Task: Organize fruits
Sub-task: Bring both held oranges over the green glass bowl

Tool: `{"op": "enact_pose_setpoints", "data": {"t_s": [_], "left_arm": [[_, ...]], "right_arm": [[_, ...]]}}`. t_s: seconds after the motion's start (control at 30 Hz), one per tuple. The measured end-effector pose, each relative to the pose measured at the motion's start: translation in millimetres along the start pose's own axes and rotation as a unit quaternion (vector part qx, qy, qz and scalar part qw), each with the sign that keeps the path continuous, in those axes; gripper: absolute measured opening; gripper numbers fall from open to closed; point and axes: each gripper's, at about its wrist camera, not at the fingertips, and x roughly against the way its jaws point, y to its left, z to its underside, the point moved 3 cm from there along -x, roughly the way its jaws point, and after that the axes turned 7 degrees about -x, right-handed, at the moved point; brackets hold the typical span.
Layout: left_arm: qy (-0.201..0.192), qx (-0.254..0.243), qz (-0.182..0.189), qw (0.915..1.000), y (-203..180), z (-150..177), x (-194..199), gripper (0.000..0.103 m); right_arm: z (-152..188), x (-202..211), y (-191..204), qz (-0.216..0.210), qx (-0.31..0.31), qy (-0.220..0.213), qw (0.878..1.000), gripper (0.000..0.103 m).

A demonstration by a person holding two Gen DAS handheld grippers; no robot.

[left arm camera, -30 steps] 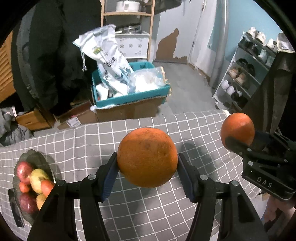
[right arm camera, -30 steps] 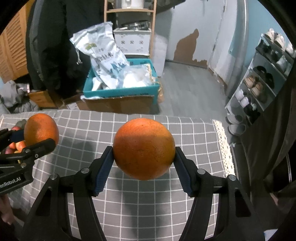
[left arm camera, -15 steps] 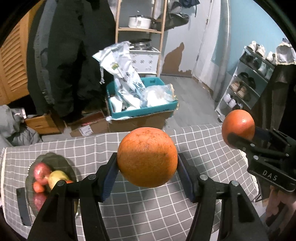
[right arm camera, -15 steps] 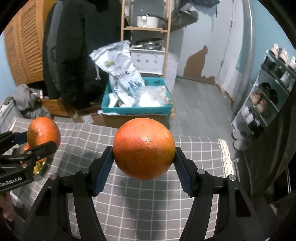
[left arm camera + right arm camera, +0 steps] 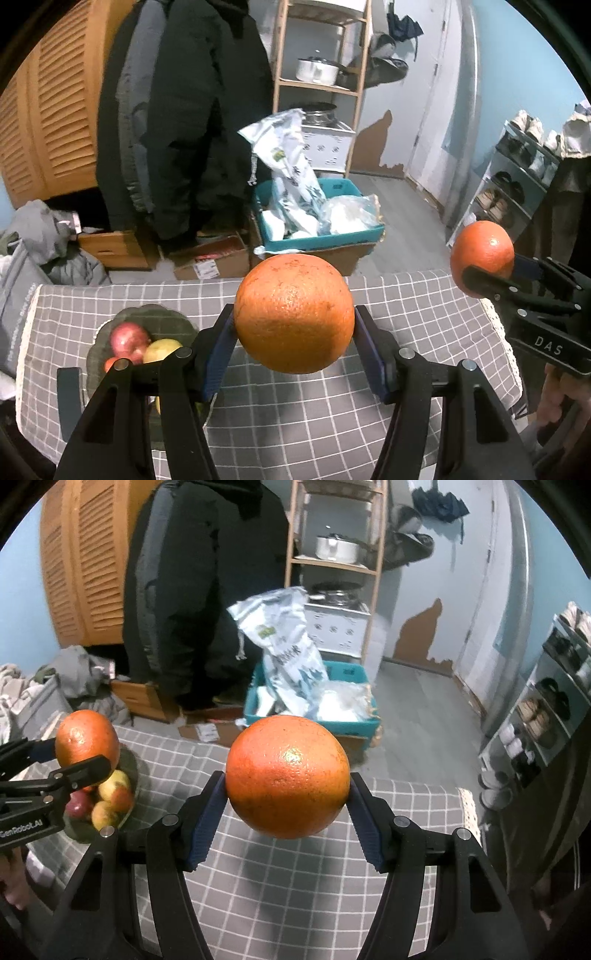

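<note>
While you held both tools above the table, each one carried a single round orange with dimpled, glossy peel. Your left gripper [image 5: 294, 343] had its two black plastic arms spread partway, and its ribbed blue pads [image 5: 218, 354] pressed the sides of the left orange [image 5: 294, 318], which hung in the air over the cloth. Your right gripper [image 5: 287, 808] stood at much the same partial spread, its ribbed blue pads [image 5: 207, 825] clamped on the right orange [image 5: 287, 777], also lifted clear of the table. In each wrist view the other tool appeared at the edge with its fruit: the right one at the right edge of the left view [image 5: 482, 249], the left one at the left edge of the right view [image 5: 87, 738]. That made two oranges, one per gripper. Below them lay a soft grey tablecloth [image 5: 406, 314] checked with thin white lines and trimmed with a pale lace edge. On its left side sat one dark, wavy-rimmed fruit bowl [image 5: 147, 317], holding smooth red and yellow fruits [image 5: 110, 794]; about five showed, though your left tool hid part of the pile, so an exact count could not be made.
</note>
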Motion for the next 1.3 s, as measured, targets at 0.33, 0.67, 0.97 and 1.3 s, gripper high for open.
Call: {"op": "enact_pose_setpoints", "data": {"t_s": [0.33,0.67,0.97,1.3], "left_arm": [[0.0,0.033,-0.026,0.9991,45.3,13.0,10.0,0.063],[0.003,0.067,-0.056,0.9962,92.6,29.6,17.2,0.063],[0.014,0.095,-0.072,0.9927,130.3,45.5,15.2,0.063],[0.042,0.125,-0.082,0.9879,168.3,68.8,-0.2,0.063]], "right_arm": [[-6.8,-11.6,44.8,-0.042,0.012,0.009,0.999,0.065],[-12.5,-28.1,92.0,-0.078,0.028,0.018,0.996,0.065],[-14.1,-46.6,135.4,-0.104,0.047,0.033,0.993,0.065],[-6.3,-73.4,179.5,-0.13,0.065,0.056,0.988,0.065]]}}
